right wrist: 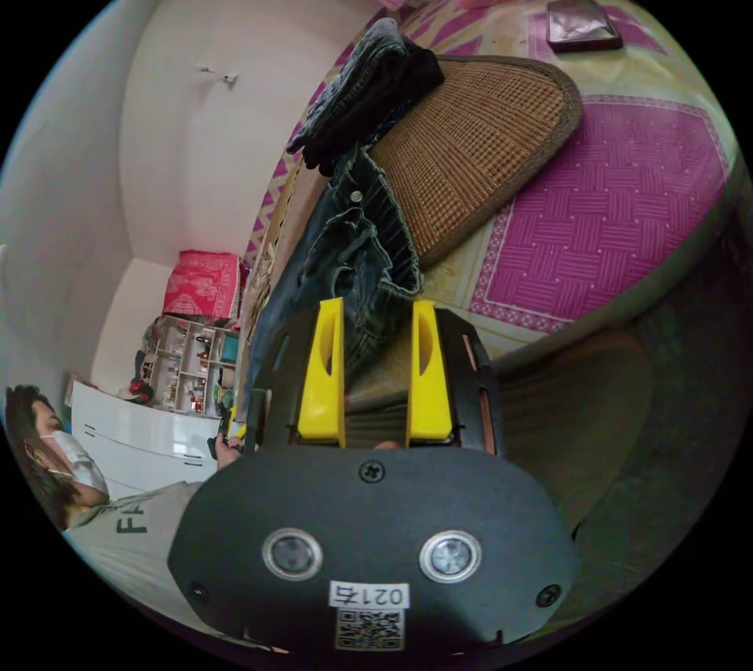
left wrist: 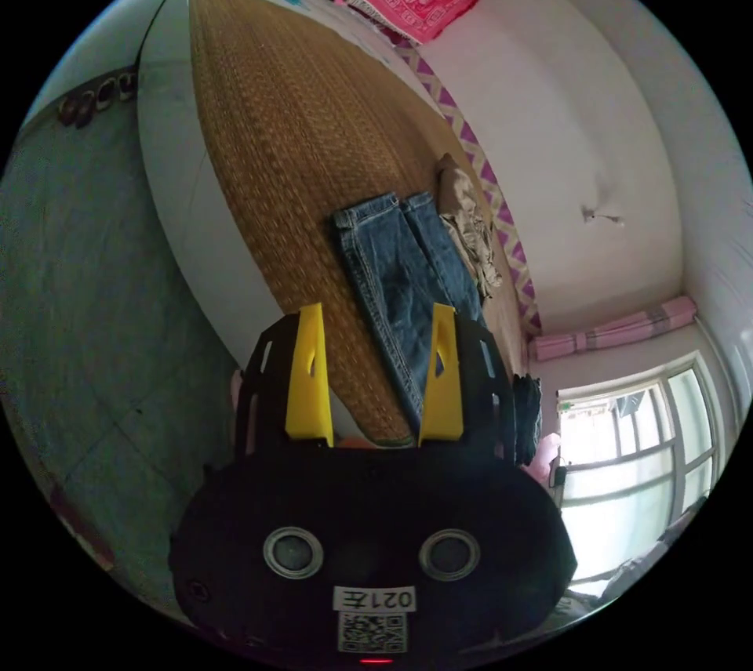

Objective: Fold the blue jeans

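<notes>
Here blue jeans (left wrist: 400, 287) lie along the woven mat's (left wrist: 298, 130) edge.

Daylight comes through the window (left wrist: 635, 451) in the left gripper view, blown out to a pale glare — the white walls beside it read bright. The floor (left wrist: 86, 326) in that view is dim and greenish. Both views are round fisheye pictures with black corners, and straight lines bow hard near the rim. The woven mat (left wrist: 298, 122) is slightly smeared — its weave looks soft.
</notes>
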`<action>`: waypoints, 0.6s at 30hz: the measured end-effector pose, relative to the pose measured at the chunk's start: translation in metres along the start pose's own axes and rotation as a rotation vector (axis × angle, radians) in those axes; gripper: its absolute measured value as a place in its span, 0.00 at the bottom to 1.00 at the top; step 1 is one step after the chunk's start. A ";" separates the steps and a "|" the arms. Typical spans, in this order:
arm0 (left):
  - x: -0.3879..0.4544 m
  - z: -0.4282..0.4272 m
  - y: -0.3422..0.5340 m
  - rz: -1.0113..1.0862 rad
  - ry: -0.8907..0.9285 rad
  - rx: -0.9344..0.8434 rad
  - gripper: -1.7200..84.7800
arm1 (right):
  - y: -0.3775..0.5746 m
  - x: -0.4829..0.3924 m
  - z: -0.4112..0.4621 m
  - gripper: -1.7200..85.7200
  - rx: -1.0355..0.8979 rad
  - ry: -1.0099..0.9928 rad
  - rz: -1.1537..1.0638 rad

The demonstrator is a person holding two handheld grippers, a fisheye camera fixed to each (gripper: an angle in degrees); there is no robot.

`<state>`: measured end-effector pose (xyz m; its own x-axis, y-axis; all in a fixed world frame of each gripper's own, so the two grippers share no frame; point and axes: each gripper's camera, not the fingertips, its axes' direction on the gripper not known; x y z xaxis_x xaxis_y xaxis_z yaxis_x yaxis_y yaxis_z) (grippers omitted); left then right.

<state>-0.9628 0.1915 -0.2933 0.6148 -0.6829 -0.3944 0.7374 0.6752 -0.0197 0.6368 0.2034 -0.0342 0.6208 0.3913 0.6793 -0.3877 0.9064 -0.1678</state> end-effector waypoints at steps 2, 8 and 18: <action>0.003 0.004 -0.006 -0.030 -0.008 -0.007 0.22 | -0.001 0.002 0.000 0.16 0.001 -0.004 0.005; 0.021 0.014 -0.011 0.013 0.021 -0.001 0.17 | -0.003 0.004 0.003 0.16 -0.004 -0.012 0.020; 0.048 0.048 -0.044 0.025 -0.002 -0.016 0.16 | -0.011 0.004 0.012 0.16 -0.021 -0.032 0.035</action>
<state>-0.9523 0.1162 -0.2674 0.6333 -0.6665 -0.3933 0.7175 0.6961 -0.0244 0.6359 0.1929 -0.0212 0.5852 0.4175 0.6951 -0.3939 0.8957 -0.2063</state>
